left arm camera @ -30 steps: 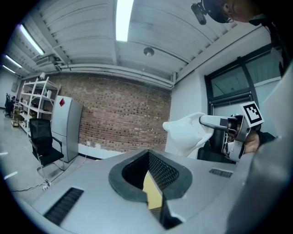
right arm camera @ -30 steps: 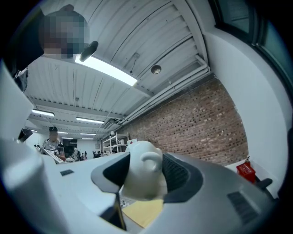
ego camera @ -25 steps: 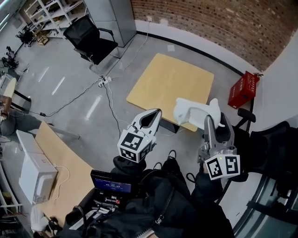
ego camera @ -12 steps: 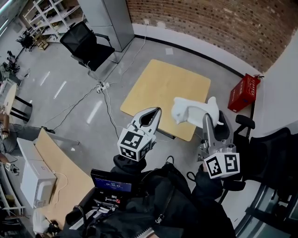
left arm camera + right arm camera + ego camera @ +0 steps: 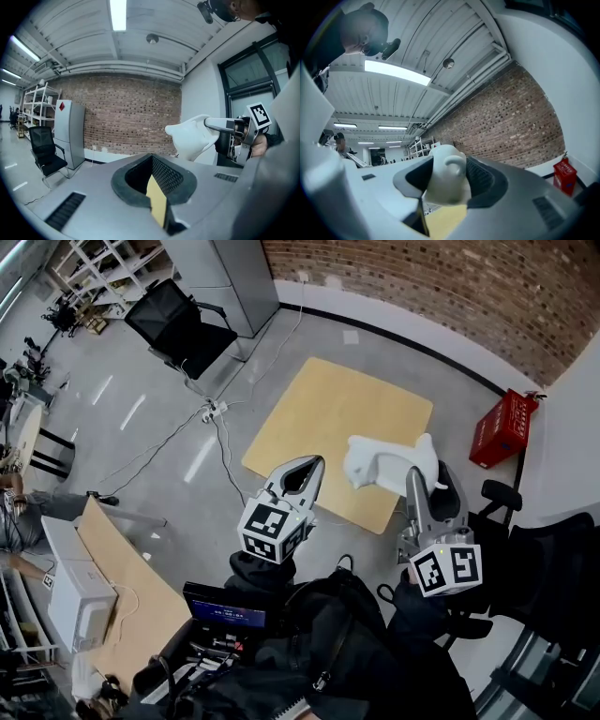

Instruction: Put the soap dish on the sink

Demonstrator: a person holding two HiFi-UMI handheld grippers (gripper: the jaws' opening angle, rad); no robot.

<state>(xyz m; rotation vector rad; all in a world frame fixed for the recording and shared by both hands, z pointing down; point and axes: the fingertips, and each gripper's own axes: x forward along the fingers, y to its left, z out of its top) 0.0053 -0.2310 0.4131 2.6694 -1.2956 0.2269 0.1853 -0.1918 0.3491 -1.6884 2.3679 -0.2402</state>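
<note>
The white, animal-shaped soap dish (image 5: 386, 465) hangs in the air over the near edge of a low wooden table (image 5: 328, 409), and my right gripper (image 5: 427, 476) is shut on it. In the right gripper view the soap dish (image 5: 446, 183) fills the gap between the black pads. In the left gripper view the soap dish (image 5: 192, 137) shows at the right, held out level by the right gripper (image 5: 224, 126). My left gripper (image 5: 312, 466) is level beside it to the left, shut, with nothing in it. No sink is in view.
A red box (image 5: 506, 427) stands by the brick wall at the right. A black office chair (image 5: 178, 320) and a grey cabinet (image 5: 225, 273) are at the back left. Cables (image 5: 211, 413) cross the floor. A desk with a white device (image 5: 75, 592) is at the left. Another black chair (image 5: 497, 507) is at the right.
Both grippers have been carried along together over the floor, and the table and red box have shifted a little under them. The soap dish stays in the right gripper.
</note>
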